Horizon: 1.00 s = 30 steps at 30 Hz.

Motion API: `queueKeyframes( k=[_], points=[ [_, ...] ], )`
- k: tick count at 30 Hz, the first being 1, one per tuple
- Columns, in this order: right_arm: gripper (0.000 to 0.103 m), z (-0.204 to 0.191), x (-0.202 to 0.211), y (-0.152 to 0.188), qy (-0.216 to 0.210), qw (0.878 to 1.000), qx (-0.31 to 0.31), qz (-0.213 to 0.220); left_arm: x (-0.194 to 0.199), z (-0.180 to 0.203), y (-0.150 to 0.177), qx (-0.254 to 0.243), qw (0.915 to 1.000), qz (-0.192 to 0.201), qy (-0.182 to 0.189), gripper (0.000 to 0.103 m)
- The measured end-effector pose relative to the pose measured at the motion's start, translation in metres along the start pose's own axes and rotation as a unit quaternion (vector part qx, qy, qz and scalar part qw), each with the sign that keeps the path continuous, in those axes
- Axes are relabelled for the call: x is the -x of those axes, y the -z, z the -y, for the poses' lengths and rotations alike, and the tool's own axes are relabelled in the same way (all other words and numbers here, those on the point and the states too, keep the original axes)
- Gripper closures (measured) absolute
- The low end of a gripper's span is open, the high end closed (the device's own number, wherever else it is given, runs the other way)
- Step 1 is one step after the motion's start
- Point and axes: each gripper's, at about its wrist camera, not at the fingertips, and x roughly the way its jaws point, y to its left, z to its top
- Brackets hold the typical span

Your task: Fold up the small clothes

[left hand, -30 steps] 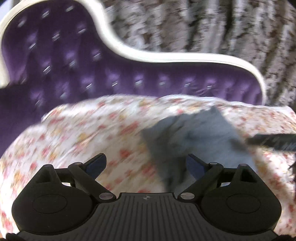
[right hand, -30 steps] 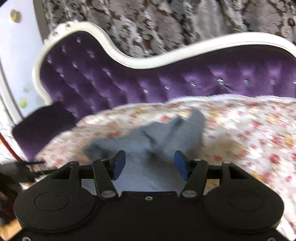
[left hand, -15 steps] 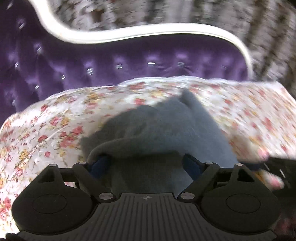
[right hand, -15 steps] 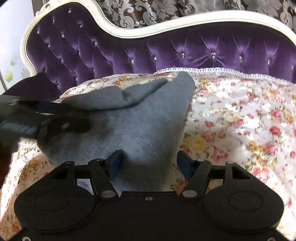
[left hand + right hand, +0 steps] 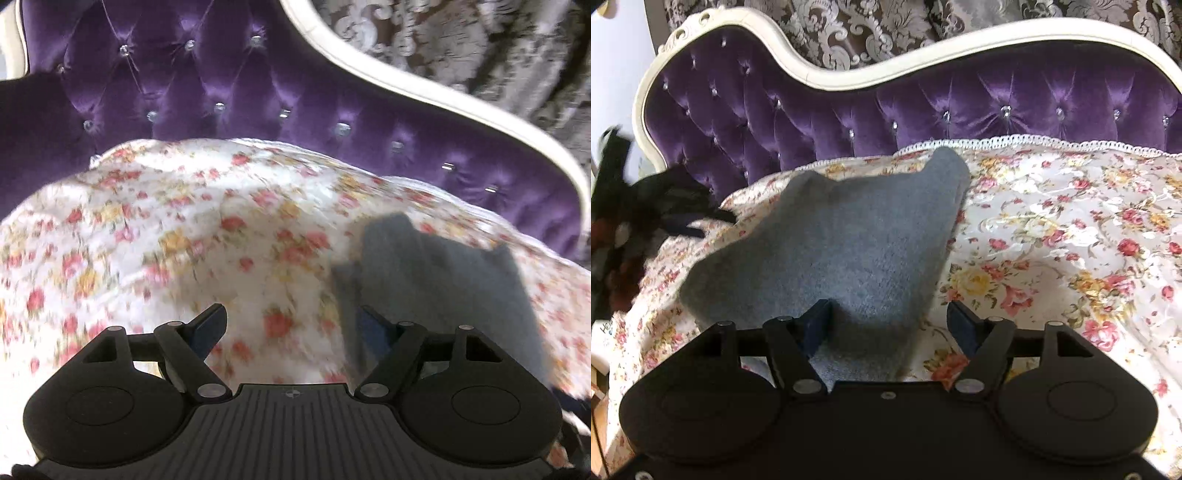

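A small grey knit garment (image 5: pixel 846 243) lies folded on the floral bedspread (image 5: pixel 1052 229). In the left wrist view the garment (image 5: pixel 436 284) sits to the right, blurred by motion. My left gripper (image 5: pixel 291 325) is open and empty over bare floral cloth, left of the garment; its right finger is at the garment's left edge. My right gripper (image 5: pixel 890 321) is open, its jaws wide over the garment's near edge, holding nothing. My left gripper also shows in the right wrist view (image 5: pixel 665 210), blurred, at the garment's left.
A purple tufted headboard (image 5: pixel 923 99) with a cream carved frame (image 5: pixel 849 77) runs behind the bed. Patterned dark curtains (image 5: pixel 886 22) hang beyond it. The bedspread has a white lace edge (image 5: pixel 1034 142) along the back.
My left gripper has let go of the garment's raised edge and swung away to the left. The lifted flap now lies flat on the garment. My right gripper stays open over the near edge.
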Motion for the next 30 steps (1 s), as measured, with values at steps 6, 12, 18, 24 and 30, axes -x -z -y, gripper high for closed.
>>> queueKeyframes(
  k=[6, 12, 18, 24, 30],
  points=[
    [0.031, -0.007, 0.007, 0.002, -0.006, 1.000, -0.019, 0.005, 0.021, 0.049, 0.032, -0.085, 0.9944, 0.024, 0.059, 0.026],
    [0.026, -0.030, -0.002, 0.025, 0.017, 0.998, 0.035, -0.041, -0.015, 0.060, 0.060, -0.103, 0.9942, -0.022, 0.022, 0.024],
    [0.026, -0.030, 0.014, 0.020, -0.014, 0.998, 0.052, -0.042, -0.018, 0.034, 0.063, -0.058, 0.9965, -0.028, 0.053, 0.021],
    [0.020, 0.021, 0.011, -0.011, -0.064, 0.995, -0.072, 0.013, -0.023, 0.030, 0.057, -0.023, 0.9929, -0.042, 0.109, 0.014],
    [0.020, 0.054, -0.040, -0.029, -0.120, 0.980, -0.159, -0.013, -0.043, 0.040, 0.046, -0.005, 0.9858, -0.055, 0.159, 0.012]
  ],
)
